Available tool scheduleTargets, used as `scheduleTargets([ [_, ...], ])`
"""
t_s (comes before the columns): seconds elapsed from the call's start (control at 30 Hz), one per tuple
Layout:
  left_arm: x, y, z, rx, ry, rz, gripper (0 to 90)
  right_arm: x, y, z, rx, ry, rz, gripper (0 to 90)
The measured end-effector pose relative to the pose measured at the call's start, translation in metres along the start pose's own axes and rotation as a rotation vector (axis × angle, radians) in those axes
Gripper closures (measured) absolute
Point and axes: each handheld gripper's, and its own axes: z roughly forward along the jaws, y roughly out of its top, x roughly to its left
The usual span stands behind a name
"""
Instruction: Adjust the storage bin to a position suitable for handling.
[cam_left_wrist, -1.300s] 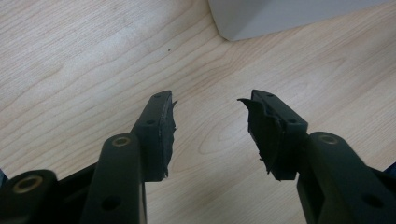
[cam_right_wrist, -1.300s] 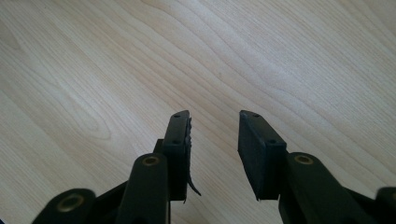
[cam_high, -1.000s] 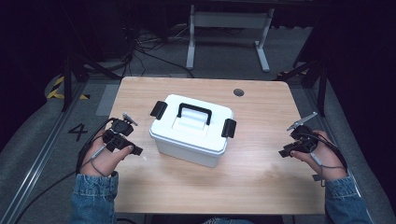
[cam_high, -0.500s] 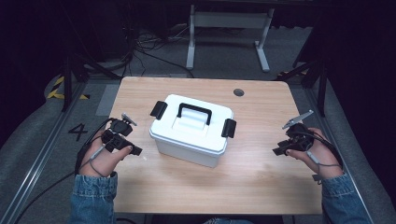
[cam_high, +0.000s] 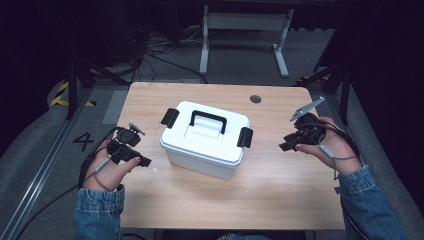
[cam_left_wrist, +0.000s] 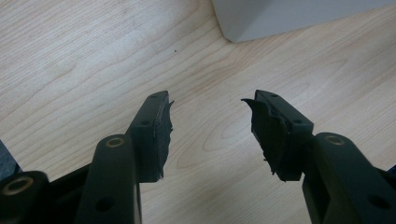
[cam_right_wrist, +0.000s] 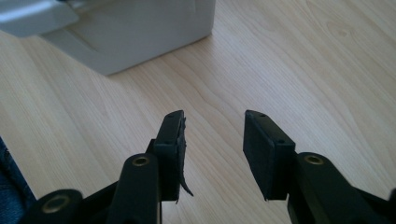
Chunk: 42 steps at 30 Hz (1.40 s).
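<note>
White lidded box (cam_high: 207, 140) sits mid-frame; left gripper (cam_high: 131, 154) lower left, right gripper (cam_high: 295, 139) right, both jaws parted, empty

This looks like a lab or recording studio set up for data capture, not a home. A plain light-wood table (cam_high: 280, 195) stands alone on grey carpet (cam_high: 30, 150), with dark, black-draped surroundings along the top and sides of the frame. Loose cables (cam_high: 150, 47) sprawl over the floor at upper left, a white metal stand (cam_high: 245, 22) sits at top centre, yellow-black hazard tape (cam_high: 62, 95) and a painted number 4 (cam_high: 83, 141) mark the floor at left.
</note>
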Motion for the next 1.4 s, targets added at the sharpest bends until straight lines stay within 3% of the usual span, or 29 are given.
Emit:
scheduleTargets([
  [0.3,0.000,0.000,-0.001,-0.003,0.000,0.000,48.0,0.006,0.025,-0.003,0.008,0.011,-0.043,59.1],
  [0.6,0.001,0.002,0.000,-0.002,0.004,0.003,47.9,0.011,0.050,-0.008,-0.057,0.069,-0.120,56.5],
  [0.9,0.002,0.002,0.001,-0.014,-0.002,-0.003,47.9,0.022,0.079,-0.009,-0.085,0.101,-0.146,56.9],
  [0.97,0.003,0.003,0.001,-0.010,0.008,0.010,47.9,0.024,0.088,-0.006,-0.084,0.109,-0.154,56.8],
  [1.1,0.005,0.004,0.003,-0.008,-0.001,-0.003,47.9,0.030,0.104,-0.001,-0.094,0.132,-0.144,56.2],
  [1.4,0.006,0.006,0.003,-0.015,-0.016,-0.006,48.0,0.045,0.139,0.022,-0.108,0.188,-0.185,54.9],
])
